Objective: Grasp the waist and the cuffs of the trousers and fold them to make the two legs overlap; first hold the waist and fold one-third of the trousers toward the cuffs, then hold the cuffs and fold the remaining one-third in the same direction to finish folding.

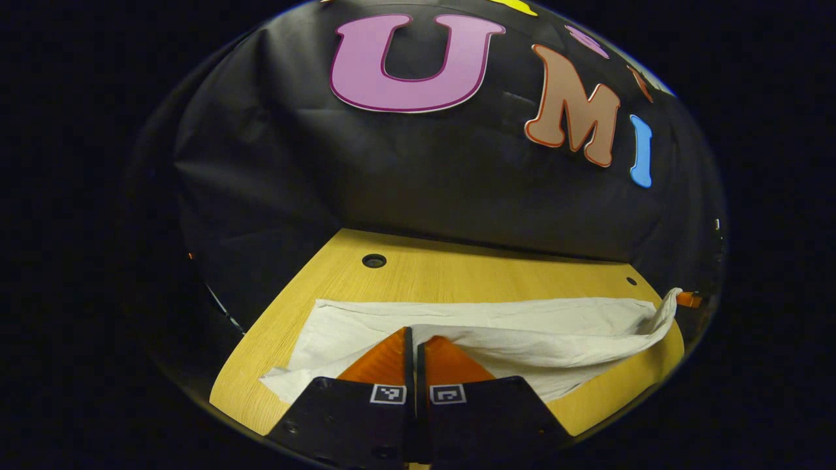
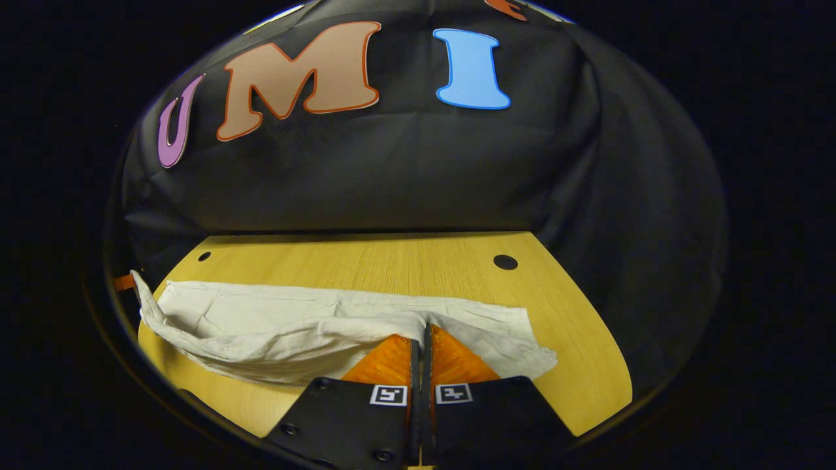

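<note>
Nearest the lens in the left gripper view, the left gripper point(image 1: 415, 336) has its jaws clenched on the near edge of the white trousers point(image 1: 496, 333), the cloth lifting into a ridge at the tips. In the right gripper view, the right gripper point(image 2: 423, 333) stands likewise, jaws pressed together on a pinch of the same near edge. Between the two grips the raised edge sags; the rest of the trousers point(image 2: 274, 320) lies flat along the wooden desk point(image 2: 392, 261), lengthwise across it.

Risks, as judged:
- The pinch at each gripper looks shallow. A pull could slip the cloth out and drop the edge short of the fold line.
- Unequal travel of the two grippers would skew the fold, leaving the legs misaligned.
- The sagging middle could drag and bunch under the folded layer.
- Which end is waist and which cuffs cannot be told.

Containers: none is on the desk.
</note>
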Tool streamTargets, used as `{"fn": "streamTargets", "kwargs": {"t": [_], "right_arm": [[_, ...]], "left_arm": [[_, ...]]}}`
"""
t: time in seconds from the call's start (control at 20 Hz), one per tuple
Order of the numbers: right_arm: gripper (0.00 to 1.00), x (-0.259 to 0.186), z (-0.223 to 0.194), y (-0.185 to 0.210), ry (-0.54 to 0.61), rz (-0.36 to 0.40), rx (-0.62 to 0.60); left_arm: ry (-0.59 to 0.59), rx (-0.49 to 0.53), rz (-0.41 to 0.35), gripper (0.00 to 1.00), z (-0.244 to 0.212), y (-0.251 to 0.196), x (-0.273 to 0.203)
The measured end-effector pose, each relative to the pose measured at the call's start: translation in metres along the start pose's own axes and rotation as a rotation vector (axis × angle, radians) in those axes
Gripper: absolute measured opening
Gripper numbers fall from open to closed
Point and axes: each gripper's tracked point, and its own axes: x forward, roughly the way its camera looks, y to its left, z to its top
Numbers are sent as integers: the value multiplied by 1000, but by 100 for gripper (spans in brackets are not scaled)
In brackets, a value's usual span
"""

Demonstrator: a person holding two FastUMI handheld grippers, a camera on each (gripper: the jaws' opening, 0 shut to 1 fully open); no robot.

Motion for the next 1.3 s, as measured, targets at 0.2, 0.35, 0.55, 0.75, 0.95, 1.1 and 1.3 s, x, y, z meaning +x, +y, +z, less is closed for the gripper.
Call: {"fn": "streamTargets", "kwargs": {"t": [0.2,0.35,0.55,0.75,0.95,1.1,1.3], "right_arm": [[2,53,-2,7,31,-1,-13],[2,83,-9,13,45,14,-9],[10,107,-18,19,62,34,12],[37,103,-9,27,47,97,52],[98,78,12,7,-4,83,40],[97,55,20,-27,-19,41,43],[97,21,12,-93,-20,-49,69]], "left_arm": [[71,36,36,0,-17,13,50],[91,67,71,0,-27,22,75],[115,98,92,0,-35,22,79],[87,66,83,5,-30,18,81],[48,22,62,99,-13,5,61],[-6,7,40,95,4,-7,37],[-50,-1,39,95,18,-20,8]]}}
